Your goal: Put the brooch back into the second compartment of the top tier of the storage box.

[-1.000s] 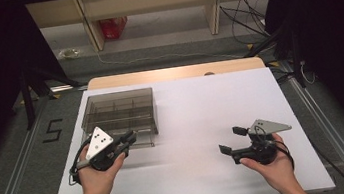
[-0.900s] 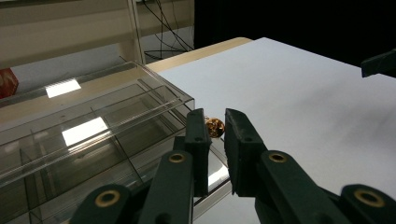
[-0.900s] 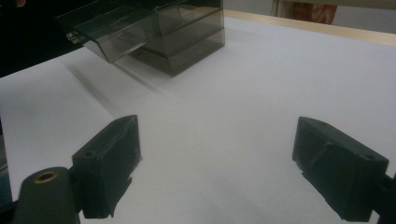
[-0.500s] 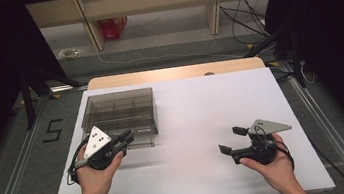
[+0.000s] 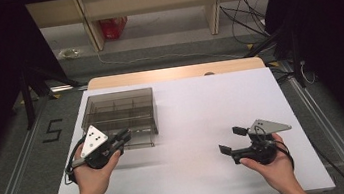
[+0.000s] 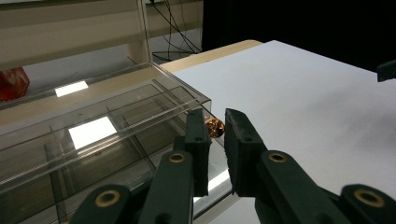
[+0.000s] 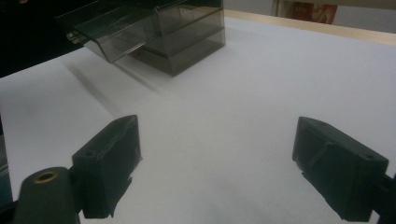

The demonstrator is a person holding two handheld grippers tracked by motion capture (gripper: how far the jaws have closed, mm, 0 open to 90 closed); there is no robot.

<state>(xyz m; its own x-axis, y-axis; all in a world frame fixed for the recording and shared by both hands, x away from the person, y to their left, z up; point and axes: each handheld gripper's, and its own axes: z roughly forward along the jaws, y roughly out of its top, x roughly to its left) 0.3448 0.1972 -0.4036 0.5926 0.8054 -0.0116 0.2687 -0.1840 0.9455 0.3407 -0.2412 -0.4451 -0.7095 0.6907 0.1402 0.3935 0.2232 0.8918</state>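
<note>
Jaws on the left gripper (image 6: 215, 140) stand nearly together, just a narrow slot between the two black pads, and nothing is pinched in that slot. Right past the tips, in the left gripper view, sits a small round copper-coloured knob (image 6: 215, 127) at the near corner of the clear smoky plastic drawer box (image 6: 93, 135); whether the pads touch it I can't tell, it looks just beyond them. From the high view that left gripper (image 5: 121, 138) points toward one o'clock, its tips right at the front right corner of the box (image 5: 120, 109), grey three-cornered plate on top, the person's left hand (image 5: 92, 175) wrapped under it.

Now the box itself: it rests on the white table top (image 5: 198, 118) at about ten o'clock from the table's middle, long side across, inner dividers showing through the lid. In the right gripper view the box (image 7: 154, 32) shows up at eleven o'clock, with a drawer tray jutting out of its front.

Over to the right gripper (image 5: 232, 140): jaws spread wide, nothing between them, bare white table under the gap. It hovers at about four o'clock on the table, pointing toward nine o'clock, well apart from the box, held by the person's right hand (image 5: 272, 167).

Beyond the table's far edge, a red bag (image 5: 113, 27) lies on the floor at twelve o'clock.
</note>
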